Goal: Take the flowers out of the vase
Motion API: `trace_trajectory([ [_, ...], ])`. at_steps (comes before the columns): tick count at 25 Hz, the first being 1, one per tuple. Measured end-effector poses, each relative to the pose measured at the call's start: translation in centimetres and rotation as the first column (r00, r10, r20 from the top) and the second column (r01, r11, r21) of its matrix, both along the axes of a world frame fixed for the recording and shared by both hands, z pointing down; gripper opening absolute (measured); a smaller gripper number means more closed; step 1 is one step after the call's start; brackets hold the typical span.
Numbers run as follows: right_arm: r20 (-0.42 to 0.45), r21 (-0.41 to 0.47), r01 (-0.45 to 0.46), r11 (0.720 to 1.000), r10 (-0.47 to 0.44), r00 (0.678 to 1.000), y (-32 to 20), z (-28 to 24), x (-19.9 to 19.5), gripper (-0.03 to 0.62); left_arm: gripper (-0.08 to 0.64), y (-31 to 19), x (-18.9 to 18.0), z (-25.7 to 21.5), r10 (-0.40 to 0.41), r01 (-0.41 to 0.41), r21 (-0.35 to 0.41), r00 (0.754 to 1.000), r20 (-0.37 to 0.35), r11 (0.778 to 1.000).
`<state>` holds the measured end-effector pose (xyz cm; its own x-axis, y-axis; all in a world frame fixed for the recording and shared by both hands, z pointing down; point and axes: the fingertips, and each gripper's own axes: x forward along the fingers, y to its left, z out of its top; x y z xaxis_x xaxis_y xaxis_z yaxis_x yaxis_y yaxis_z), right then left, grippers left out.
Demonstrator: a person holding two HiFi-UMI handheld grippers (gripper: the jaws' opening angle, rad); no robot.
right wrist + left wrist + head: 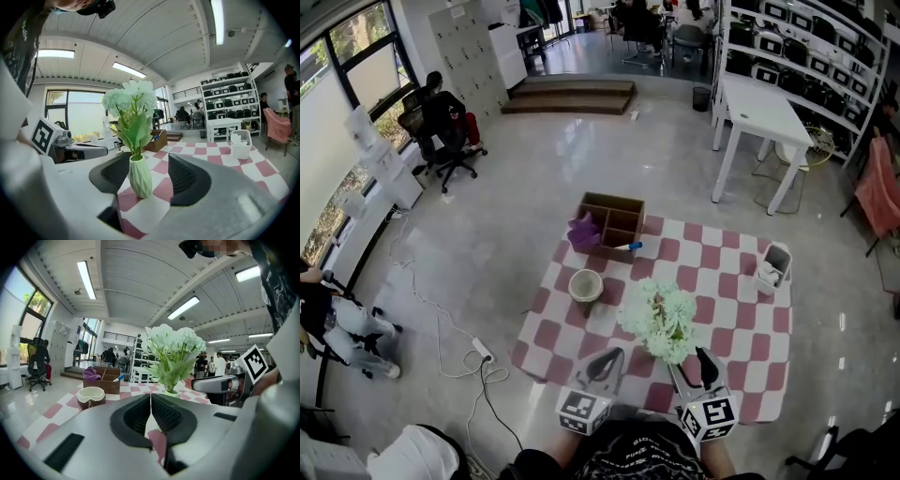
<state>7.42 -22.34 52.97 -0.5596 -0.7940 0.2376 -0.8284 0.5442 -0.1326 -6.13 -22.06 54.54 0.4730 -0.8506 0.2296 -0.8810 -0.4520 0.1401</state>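
The left tongs (pixel 150 398) are closed, jaws pressed together with nothing between them, at the near edge of the checked worktop (pixel 741 328). Beside them the right tongs (pixel 147 161) stand open. The ribbed pale green vase (pixel 140 177) sits upright on the worktop between their jaws, with a clear gap to the right jaw and the left jaw close by; the pads do not squeeze it. The flowers (pixel 131 101), white blooms on green leafy stems, are in the vase, and from the head view they hide it from above. Farther out to the left is a small bowl (pixel 586 284), well apart from the vase. At the far edge is a wooden box (pixel 614 217) with compartments, a purple cloth (pixel 583 232) in its near left one and a blue-tipped pen (pixel 630 247) at its front. A white bin (pixel 773 265) stands at the far right corner. Beyond, on the floor, is a white table (pixel 759 108).
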Motion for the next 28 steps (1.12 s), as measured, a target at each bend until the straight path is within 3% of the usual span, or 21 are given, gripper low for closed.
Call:
trace_trajectory([
  [5,0.040,0.034,0.039,0.999,-0.040,0.998,-0.2,-0.9,-1.3,0.298,0.014,-0.8,-0.3,-0.2,0.015,-0.015,0.010,1.000,0.005,1.000],
  [10,-0.009,0.071,0.080,0.994,-0.079,0.997,-0.8,-1.5,-2.9,0.341,0.014,-1.3,-0.5,0.0,0.021,-0.021,0.010,1.000,0.000,1.000],
  [21,-0.025,0.083,0.136,0.987,-0.135,0.991,-3.2,-2.0,-5.3,0.342,0.014,-2.8,-4.2,-0.3,-0.060,0.059,0.024,0.998,0.021,0.998],
  [28,-0.043,0.087,0.192,0.978,-0.189,0.981,-3.9,-1.8,-7.0,0.341,0.014,-2.4,-4.7,0.8,-0.073,0.073,-0.008,0.997,0.029,0.997],
])
